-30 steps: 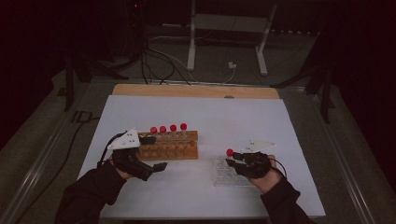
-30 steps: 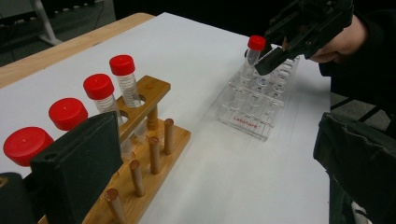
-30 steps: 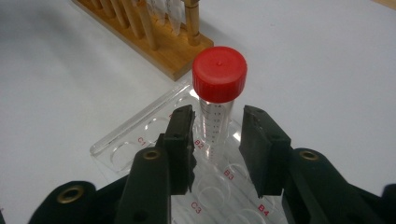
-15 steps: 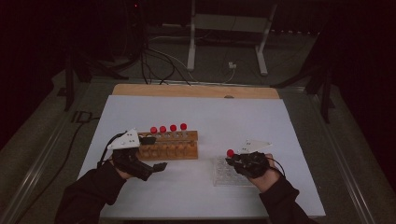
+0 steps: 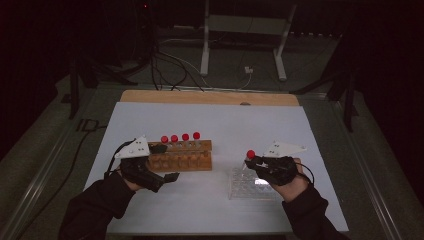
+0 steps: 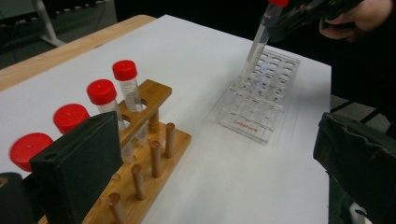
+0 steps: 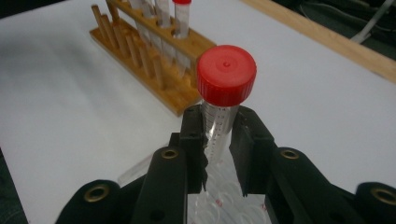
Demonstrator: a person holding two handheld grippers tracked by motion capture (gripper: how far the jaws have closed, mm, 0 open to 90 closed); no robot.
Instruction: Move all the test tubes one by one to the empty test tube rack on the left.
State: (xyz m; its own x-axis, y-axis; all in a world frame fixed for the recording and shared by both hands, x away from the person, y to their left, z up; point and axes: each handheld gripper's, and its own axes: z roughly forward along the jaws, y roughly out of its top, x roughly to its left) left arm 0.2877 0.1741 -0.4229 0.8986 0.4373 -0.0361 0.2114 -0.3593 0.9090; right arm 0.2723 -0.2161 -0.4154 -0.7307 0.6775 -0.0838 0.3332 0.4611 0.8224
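1. One red-capped tube (image 5: 249, 157) hung pinched in the right gripper (image 5: 251, 162) in the high view, just above the near-left corner of the clear rack (image 5: 252, 184). A second earlier it stood lower, seated in that rack; the jaws had just been closing on it, so I judged it freshly picked.
2. Four capped tubes (image 6: 125, 79) stood in the wooden rack (image 6: 154, 140), well left of the clear rack (image 6: 261, 100) in the left gripper view. The left gripper (image 5: 162, 162) straddled the wooden rack's end with jaws spread, one pad (image 6: 77, 168) beside it. The lifted tube (image 6: 259, 42) had its tip barely above the clear rack.
3. Both right pads (image 7: 195, 140) pressed the tube (image 7: 223, 93) below its cap in the right gripper view; the wooden rack (image 7: 149, 60) probably came next.
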